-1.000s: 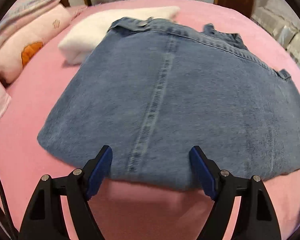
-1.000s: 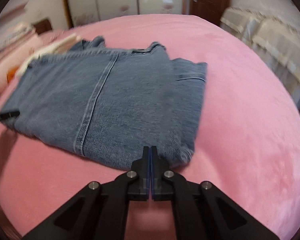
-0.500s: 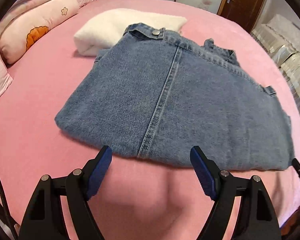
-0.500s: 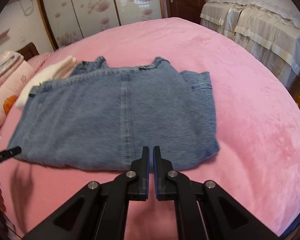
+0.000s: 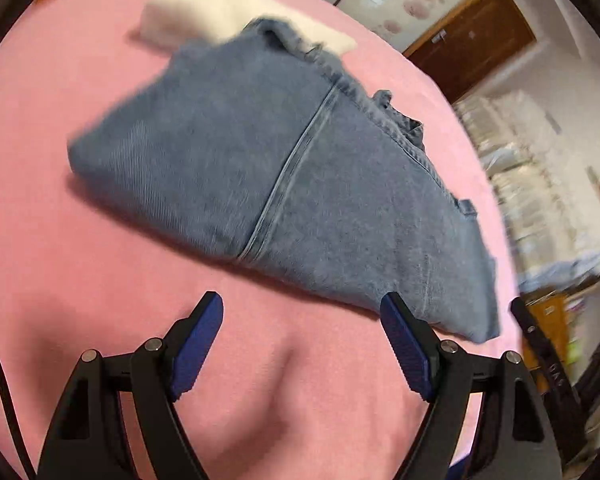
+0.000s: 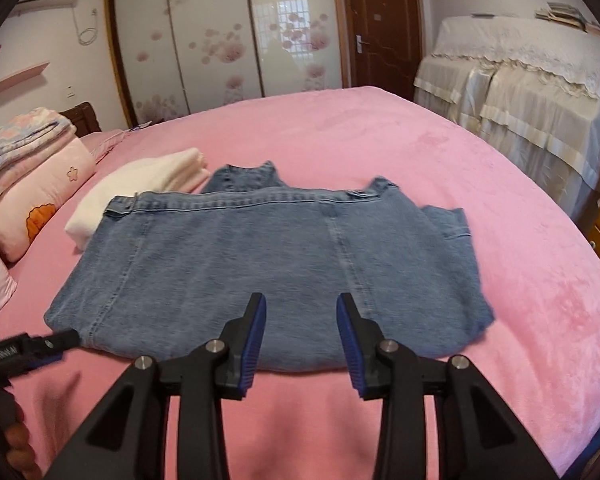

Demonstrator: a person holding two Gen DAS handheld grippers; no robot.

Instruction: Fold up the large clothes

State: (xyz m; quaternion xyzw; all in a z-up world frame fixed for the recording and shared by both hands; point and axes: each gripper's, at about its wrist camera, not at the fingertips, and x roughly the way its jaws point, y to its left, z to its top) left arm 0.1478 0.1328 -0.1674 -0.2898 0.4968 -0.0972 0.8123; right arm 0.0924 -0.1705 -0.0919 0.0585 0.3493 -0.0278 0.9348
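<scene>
1. The denim garment (image 6: 268, 264) lay folded into a broad rectangle on the pink bed (image 6: 520, 280), its waistband edge on the far side and its folded edge nearest me.
2. A folded cream towel (image 6: 140, 188) sat just beyond its far left corner, partly under the denim, with a pink pillow (image 6: 40, 200) further left.
3. My right hand-held gripper (image 6: 300, 320) hovered over the near edge of the denim; its jaws had just been opening and stood partly spread, with nothing between them.
4. My left hand-held gripper (image 5: 302, 320) was spread wide above bare bed, just short of the denim's near edge, holding nothing. That view was blurred.
5. I judged one fold to be finished and released, so the step in hand was lining up for the next fold.
6. The next move, as I saw it, called for lowering both hand-held grippers to one edge, pinching all the layers together, and carrying that edge across evenly so the thick denim would not slide or bunch.
</scene>
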